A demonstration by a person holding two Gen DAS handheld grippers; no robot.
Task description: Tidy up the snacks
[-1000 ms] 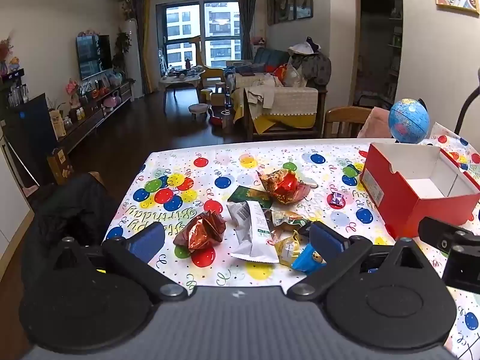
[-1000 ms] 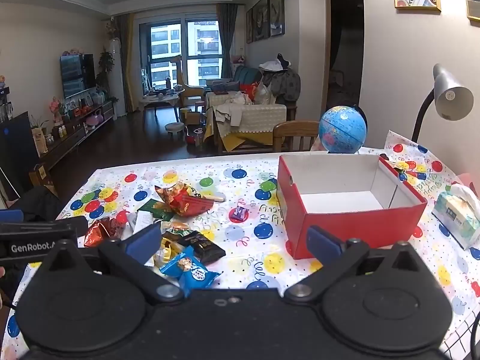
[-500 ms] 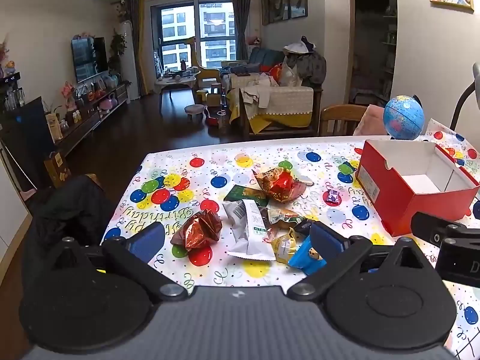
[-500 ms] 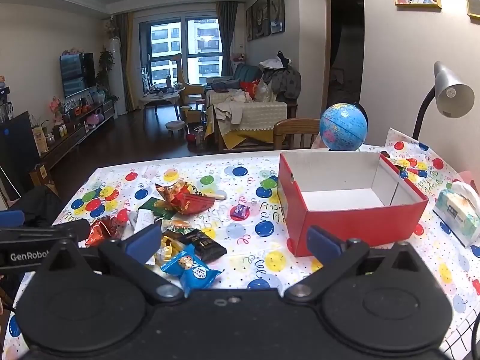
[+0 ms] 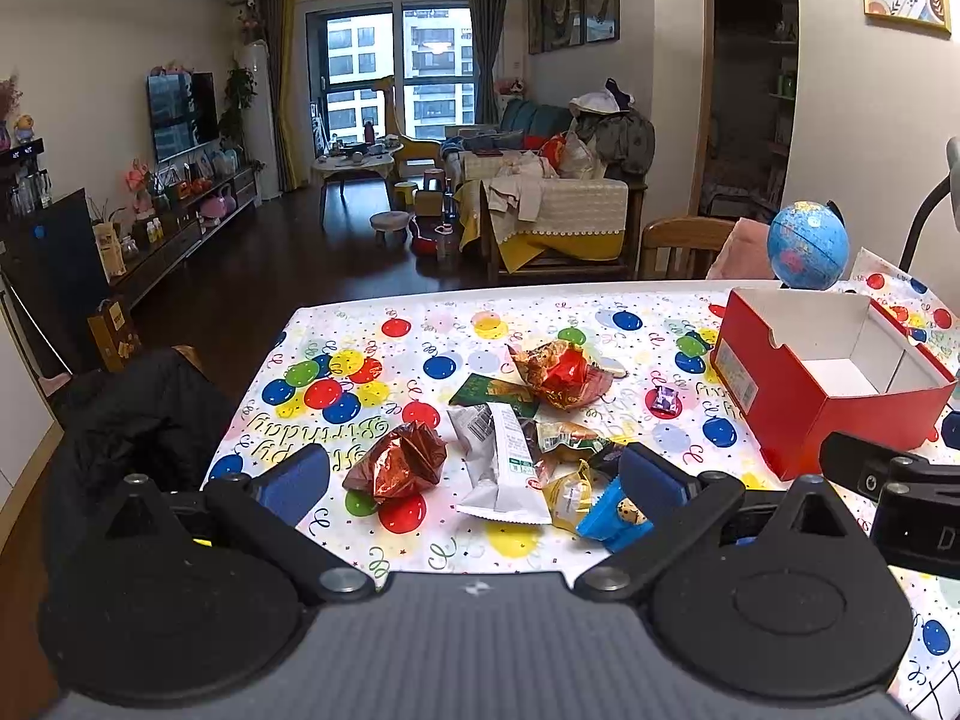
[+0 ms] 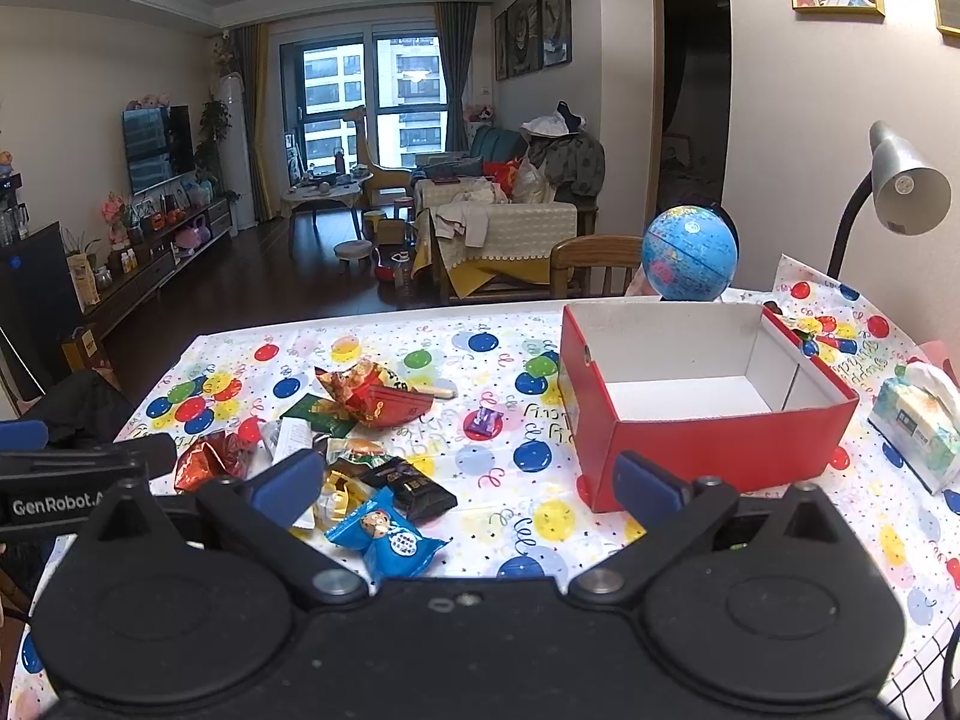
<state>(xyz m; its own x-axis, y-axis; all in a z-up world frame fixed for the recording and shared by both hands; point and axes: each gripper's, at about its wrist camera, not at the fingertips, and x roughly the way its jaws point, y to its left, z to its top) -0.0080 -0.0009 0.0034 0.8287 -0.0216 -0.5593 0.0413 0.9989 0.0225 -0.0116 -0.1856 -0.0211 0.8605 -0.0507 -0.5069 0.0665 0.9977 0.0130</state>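
Several snack packets lie in a loose pile on the balloon-print tablecloth [image 5: 420, 336]: a crumpled copper wrapper [image 5: 399, 461], a white packet [image 5: 504, 468], a red-orange bag [image 5: 558, 373], a blue packet [image 6: 387, 536] and a dark chocolate bar [image 6: 414, 487]. An empty red box [image 6: 708, 420] with a white inside stands to their right. My left gripper [image 5: 474, 480] is open and empty, above the near table edge in front of the pile. My right gripper [image 6: 465, 483] is open and empty, between the pile and the box.
A small purple candy [image 6: 485, 420] lies alone between pile and box. A blue globe [image 6: 689, 252] stands behind the box, a grey desk lamp [image 6: 900, 192] and a tissue pack [image 6: 918, 426] at the right. A wooden chair [image 5: 684, 246] sits beyond the table.
Both grippers have shifted slightly, so the table sits a little differently in each view. Both stay open and empty. The snacks and box have not moved.
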